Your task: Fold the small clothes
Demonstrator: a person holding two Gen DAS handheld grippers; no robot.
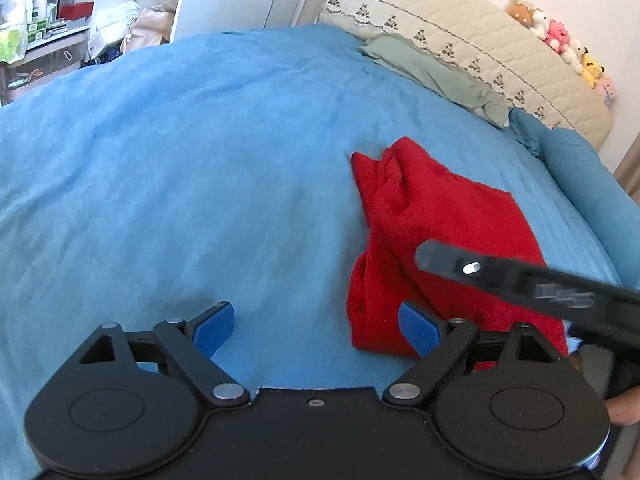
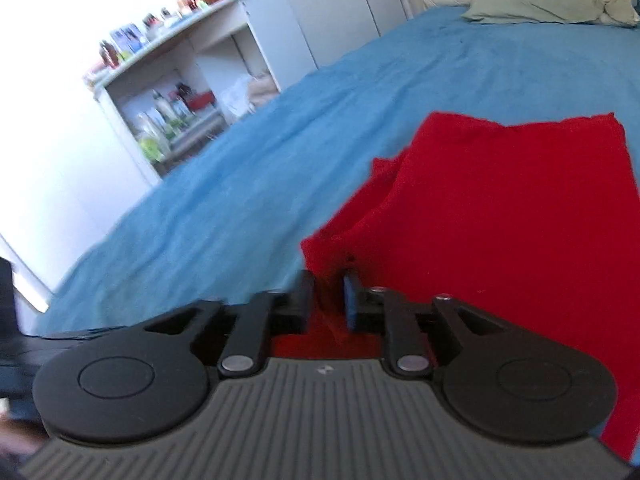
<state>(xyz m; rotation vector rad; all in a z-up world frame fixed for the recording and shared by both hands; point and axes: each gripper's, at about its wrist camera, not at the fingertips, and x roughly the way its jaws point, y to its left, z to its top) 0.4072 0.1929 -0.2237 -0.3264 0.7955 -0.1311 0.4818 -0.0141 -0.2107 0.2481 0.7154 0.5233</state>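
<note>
Red knitted cloth (image 1: 448, 216) lies partly folded on the blue fleecy bed cover (image 1: 160, 180), bunched into ridges along its left edge and flatter to the right. From my left gripper (image 1: 316, 312) it sits at about two o'clock, with its near corner reaching right up to my right-hand blue pad (image 1: 420, 330), which overlaps the cloth's edge in the view; I cannot tell whether it touches. That gripper is spread wide, with only bare bed cover showing between its pads, and it has hold of nothing.

My right gripper (image 2: 326, 280) points down at the near left corner of the cloth. Its jaws stand close together, and a raised fold of the red knit fills the narrow gap between the pads, so it looks pinched there. From this gripper the rest of the cloth spreads away from twelve round to three o'clock. In the left wrist view, one finger of the right gripper crosses over the cloth, blurred, from four o'clock.

At the far end of the bed, towards one o'clock, a sage-green pillow (image 1: 432, 72) rests against a cream quilted headboard (image 1: 460, 28). White shelves with bottles (image 2: 168, 112) stand at ten o'clock.
</note>
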